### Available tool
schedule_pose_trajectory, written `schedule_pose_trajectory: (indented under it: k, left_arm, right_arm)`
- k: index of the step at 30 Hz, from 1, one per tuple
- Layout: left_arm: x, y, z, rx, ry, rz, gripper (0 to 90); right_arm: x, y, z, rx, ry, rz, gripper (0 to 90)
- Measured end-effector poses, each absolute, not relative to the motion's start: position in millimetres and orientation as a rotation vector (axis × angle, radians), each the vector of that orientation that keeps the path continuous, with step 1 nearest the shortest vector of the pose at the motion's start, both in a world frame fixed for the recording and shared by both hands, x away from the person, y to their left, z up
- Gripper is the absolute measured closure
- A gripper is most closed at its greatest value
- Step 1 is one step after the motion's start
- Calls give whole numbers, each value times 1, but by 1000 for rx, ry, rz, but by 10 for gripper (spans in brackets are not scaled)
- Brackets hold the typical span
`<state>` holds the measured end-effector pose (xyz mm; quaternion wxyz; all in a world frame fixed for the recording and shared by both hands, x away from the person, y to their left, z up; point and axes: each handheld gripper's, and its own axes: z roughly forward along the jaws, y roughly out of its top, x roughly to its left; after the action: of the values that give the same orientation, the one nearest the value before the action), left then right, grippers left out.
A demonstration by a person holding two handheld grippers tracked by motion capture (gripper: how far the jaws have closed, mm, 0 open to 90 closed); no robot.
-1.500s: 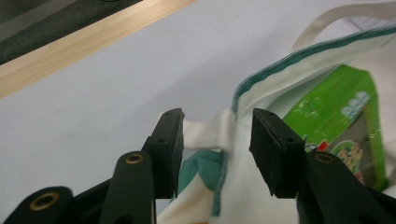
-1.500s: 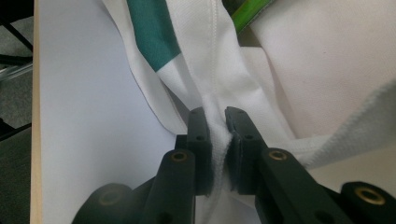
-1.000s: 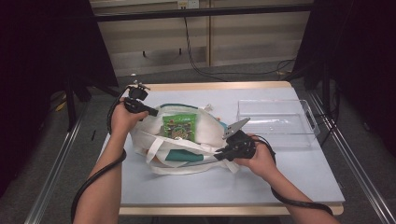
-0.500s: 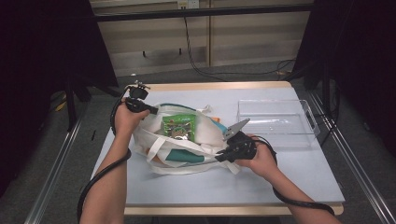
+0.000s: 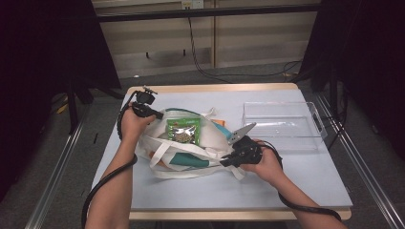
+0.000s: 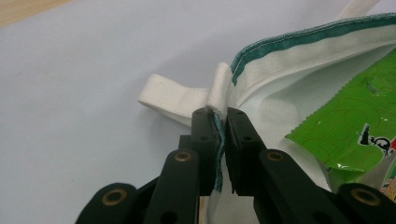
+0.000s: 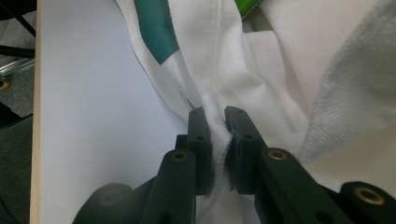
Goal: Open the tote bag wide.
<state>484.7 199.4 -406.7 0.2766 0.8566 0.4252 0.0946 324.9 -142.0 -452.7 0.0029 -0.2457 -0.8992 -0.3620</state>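
A white cloth tote bag (image 5: 210,136) with a teal trim and teal print lies in the middle of the table. A green snack packet (image 5: 183,130) sits in its open mouth. My left gripper (image 5: 160,115) is shut on the bag's teal-edged rim (image 6: 219,93) at the far left, beside a white strap (image 6: 170,99). The packet (image 6: 355,116) lies just right of those jaws. My right gripper (image 5: 223,163) is shut on bunched white bag cloth (image 7: 218,122) at the bag's near right side.
A clear plastic tray (image 5: 282,125) stands at the back right of the pale blue table (image 5: 296,181). An orange item (image 5: 220,125) and a silvery packet (image 5: 242,131) poke out by the bag's right side. Metal rails run along both table sides.
The left hand has shifted slightly with the bag's rim still pinched. The right hand has stayed put.
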Motion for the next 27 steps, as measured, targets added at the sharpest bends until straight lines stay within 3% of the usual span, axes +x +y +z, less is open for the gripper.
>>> schedule_pose_trajectory:
  k: [27]
  left_arm:
    - [477, 203, -415, 2269, 1143, 260, 817]
  right_arm:
    - [324, -142, -451, -792, -2814, -1155, 760]
